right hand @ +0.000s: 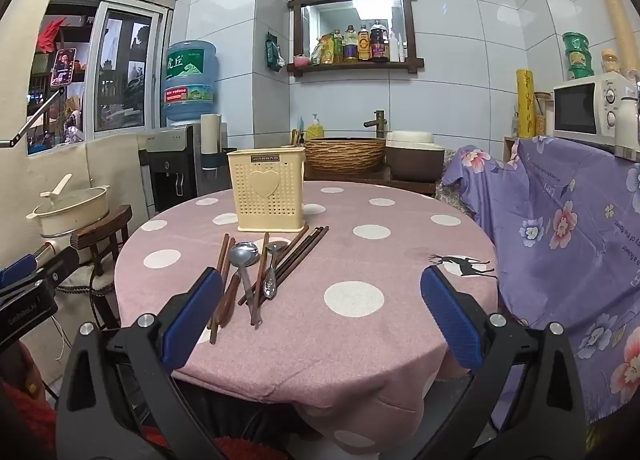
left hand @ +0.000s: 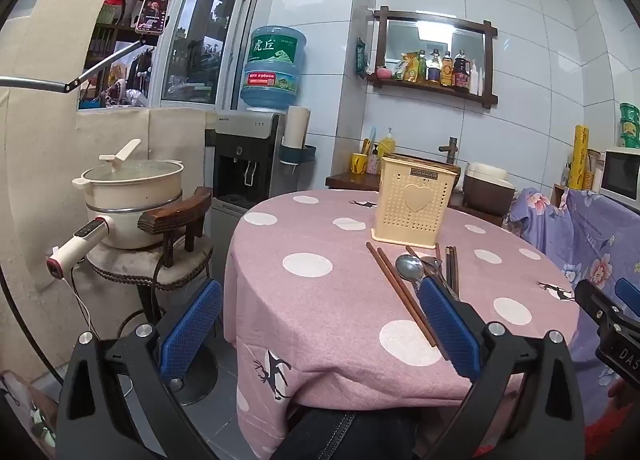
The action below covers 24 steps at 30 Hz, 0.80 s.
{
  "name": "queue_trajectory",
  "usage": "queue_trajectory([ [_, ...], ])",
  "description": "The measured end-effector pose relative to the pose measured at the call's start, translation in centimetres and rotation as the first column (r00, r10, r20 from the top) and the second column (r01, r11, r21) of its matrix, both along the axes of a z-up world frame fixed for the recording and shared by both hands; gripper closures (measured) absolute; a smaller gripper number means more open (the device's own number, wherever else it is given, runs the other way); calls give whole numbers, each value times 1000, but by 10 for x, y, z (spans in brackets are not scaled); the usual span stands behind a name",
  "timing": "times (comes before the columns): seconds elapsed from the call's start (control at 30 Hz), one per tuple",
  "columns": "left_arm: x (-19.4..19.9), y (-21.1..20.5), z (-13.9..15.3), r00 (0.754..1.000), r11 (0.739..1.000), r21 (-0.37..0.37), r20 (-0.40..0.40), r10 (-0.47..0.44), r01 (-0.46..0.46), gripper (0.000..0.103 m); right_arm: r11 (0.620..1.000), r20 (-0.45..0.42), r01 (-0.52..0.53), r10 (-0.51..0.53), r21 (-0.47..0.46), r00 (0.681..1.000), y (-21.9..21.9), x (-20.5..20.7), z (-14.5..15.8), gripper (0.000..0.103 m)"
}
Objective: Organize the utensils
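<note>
While both grippers are hanging wide and empty, nothing is being sorted yet.
Spoons [right hand: 244, 256] and chopsticks [right hand: 298, 256] are lying before the caddy [right hand: 266, 195]; the right gripper [right hand: 320, 316] is best taking one piece singly.

A pink tablecloth [right hand: 400, 260] with white dots and black deer lies under a cream holder [right hand: 266, 195] with a heart, brown chopsticks [right hand: 298, 256], silver spoons [right hand: 244, 260], beside a purple flowered cover [right hand: 560, 219], and blue pads [right hand: 192, 316] on black grippers.
</note>
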<state>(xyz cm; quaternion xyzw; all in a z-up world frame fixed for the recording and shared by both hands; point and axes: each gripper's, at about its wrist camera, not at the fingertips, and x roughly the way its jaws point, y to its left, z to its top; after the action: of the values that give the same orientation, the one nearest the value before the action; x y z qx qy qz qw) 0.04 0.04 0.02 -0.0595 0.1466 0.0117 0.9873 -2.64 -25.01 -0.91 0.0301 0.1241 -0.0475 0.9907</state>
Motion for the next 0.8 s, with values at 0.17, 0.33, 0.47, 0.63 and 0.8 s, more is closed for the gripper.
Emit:
queue_trajectory([
  [0.17,-3,1,1,1000,1000,1,16,-8,8,5,1000,6,17,-17,-3,1000,-1,6,0,5],
  [0.33,-6,-4,5,1000,1000,5,13,-10,10,5,1000,0,-3,3,31,1000,-11,2,-2,5],
  [0.47,-4,-4,5,1000,1000,9,5,-8,8,5,1000,-1,-3,3,29,1000,-11,0,-2,5],
  [0.63,-6,-3,7,1000,1000,7,5,-7,7,5,1000,-1,-3,3,22,1000,-7,5,-4,5],
  [0.8,0,-4,0,1000,1000,10,2,-4,4,5,1000,-2,-4,4,21,1000,-7,5,-5,5],
])
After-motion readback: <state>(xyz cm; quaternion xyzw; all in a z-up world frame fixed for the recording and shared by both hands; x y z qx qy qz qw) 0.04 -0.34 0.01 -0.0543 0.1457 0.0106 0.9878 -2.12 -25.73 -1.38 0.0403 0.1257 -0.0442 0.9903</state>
